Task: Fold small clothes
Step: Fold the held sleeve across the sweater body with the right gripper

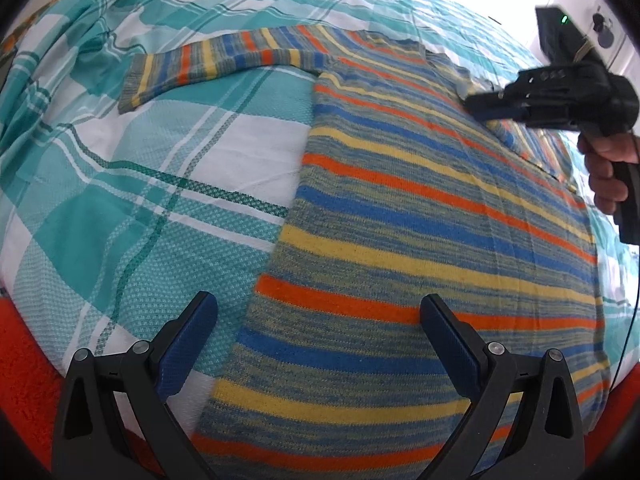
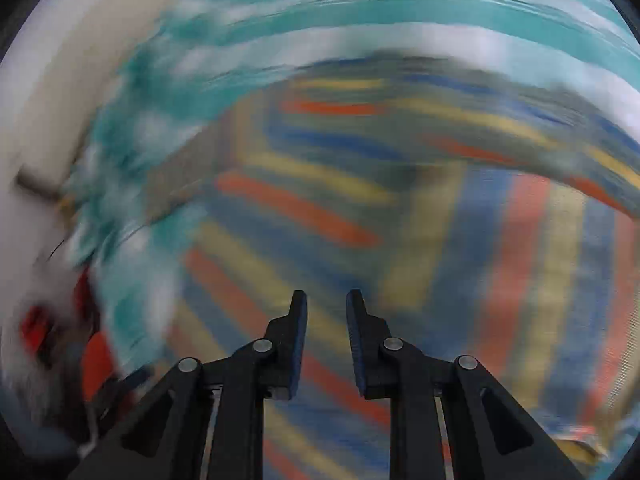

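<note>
A small knitted sweater (image 1: 420, 216) striped in orange, blue, yellow and mottled grey is laid flat on a bed covered by a teal-and-white checked woven bedspread (image 1: 120, 208), its long axis running from the hem, near the left wrist camera, away toward the neckline. One sleeve (image 1: 208, 64) is stretched out flat to the left at the far end — well apart from both tools. The left gripper (image 1: 320, 340) is held over the sweater's near left edge with its fingers spread wide apart and nothing between them; the side edge of the garment passes between them. The right gripper (image 1: 494, 106) is seen at the far right shoulder region, its tips close together; whether cloth is pinched cannot be told. In the right wrist view, heavily blurred, its fingers (image 2: 298, 320) show a narrow gap with striped knit behind. The outstretched sleeve is judged nearer the left side. An orange-red surface (image 1: 28, 368) shows beside the bed — bright white walls beyond.
</note>
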Motion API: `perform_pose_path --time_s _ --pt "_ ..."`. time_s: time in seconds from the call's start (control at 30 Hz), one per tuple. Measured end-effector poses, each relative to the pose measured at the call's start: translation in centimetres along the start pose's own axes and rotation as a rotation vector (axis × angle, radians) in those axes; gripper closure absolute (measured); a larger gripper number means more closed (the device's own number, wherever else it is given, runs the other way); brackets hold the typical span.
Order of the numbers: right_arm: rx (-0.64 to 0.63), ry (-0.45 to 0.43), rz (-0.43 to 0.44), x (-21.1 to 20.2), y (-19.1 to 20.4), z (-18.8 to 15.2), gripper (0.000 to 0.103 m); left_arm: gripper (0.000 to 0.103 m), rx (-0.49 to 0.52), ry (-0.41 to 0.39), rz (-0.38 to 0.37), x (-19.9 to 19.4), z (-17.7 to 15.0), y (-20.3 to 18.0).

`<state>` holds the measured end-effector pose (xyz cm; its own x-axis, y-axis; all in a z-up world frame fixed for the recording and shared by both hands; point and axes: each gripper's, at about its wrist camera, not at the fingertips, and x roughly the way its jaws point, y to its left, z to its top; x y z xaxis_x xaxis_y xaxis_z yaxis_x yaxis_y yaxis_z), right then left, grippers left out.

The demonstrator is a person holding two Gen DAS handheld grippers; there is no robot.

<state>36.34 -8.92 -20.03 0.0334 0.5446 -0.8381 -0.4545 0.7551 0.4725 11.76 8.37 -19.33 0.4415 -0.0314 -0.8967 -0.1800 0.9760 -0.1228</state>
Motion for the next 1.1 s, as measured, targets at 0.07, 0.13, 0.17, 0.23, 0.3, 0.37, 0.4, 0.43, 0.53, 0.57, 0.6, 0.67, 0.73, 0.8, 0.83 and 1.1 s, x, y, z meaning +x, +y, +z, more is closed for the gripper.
perform_pose_path --time_s 0.07,0.13,0.17,0.23,0.3,0.37,0.4,0.43,0.53,0.57,0.6,0.67,0.73,0.8,0.83,1.1 --pt "-0.044 -0.021 -0.013 -1.0 0.5 0.1 0.081 0.002 -0.005 0.002 -0.004 0.0 0.0 0.0" --pt "-0.025 -0.061 -0.069 -2.9 -1.0 0.6 0.075 0.002 -0.011 0.004 -0.007 0.1 0.0 0.1" --pt "-0.019 -0.078 -0.131 -4.1 -1.9 0.7 0.065 0.002 -0.014 0.005 -0.007 0.1 0.1 0.1" --pt "0.002 -0.073 -0.247 -5.2 -3.3 1.5 0.058 0.002 -0.017 0.008 -0.008 0.2 0.2 0.1" --pt "0.001 -0.03 -0.265 -4.7 -3.6 1.8 0.058 0.002 -0.017 0.01 -0.007 0.4 0.4 0.0" --pt "-0.061 -0.007 -0.272 -3.9 -2.5 1.4 0.056 0.002 -0.016 0.011 -0.005 0.5 0.4 0.0" --pt "-0.103 0.004 -0.277 -2.9 -1.3 1.1 0.054 0.002 -0.014 0.011 -0.003 0.5 0.4 0.0" --pt "-0.147 0.009 -0.299 -1.8 -0.2 0.9 0.051 0.002 -0.011 0.012 -0.002 0.5 0.4 0.0" --pt "-0.237 0.024 -0.513 1.3 1.3 0.5 0.072 0.002 0.005 0.01 0.006 0.4 0.2 -0.1" --pt "-0.225 0.016 -0.531 1.4 1.1 0.6 0.097 0.002 0.007 0.009 0.006 0.3 0.1 0.0" --pt "-0.175 -0.028 -0.504 0.6 0.7 0.7 0.097 0.002 0.006 0.009 0.004 0.2 0.0 0.0" --pt "-0.024 -0.148 -0.35 -2.6 -0.7 1.0 0.097 0.002 -0.002 0.01 -0.003 0.2 0.1 0.1" --pt "0.07 -0.192 -0.144 -3.6 -1.7 1.3 0.097 0.002 -0.009 0.013 -0.004 0.4 0.2 0.1" --pt "0.106 -0.142 -0.003 -3.3 -2.7 1.3 0.083 0.001 -0.005 0.015 0.005 0.7 0.4 -0.1" --pt "0.11 -0.089 -0.018 -2.6 -2.9 1.2 0.067 0.001 0.002 0.014 0.011 0.7 0.4 -0.2" --pt "0.376 -0.284 0.224 -9.3 -11.4 -2.1 0.009 0.001 0.007 0.014 0.014 0.6 0.3 -0.3"
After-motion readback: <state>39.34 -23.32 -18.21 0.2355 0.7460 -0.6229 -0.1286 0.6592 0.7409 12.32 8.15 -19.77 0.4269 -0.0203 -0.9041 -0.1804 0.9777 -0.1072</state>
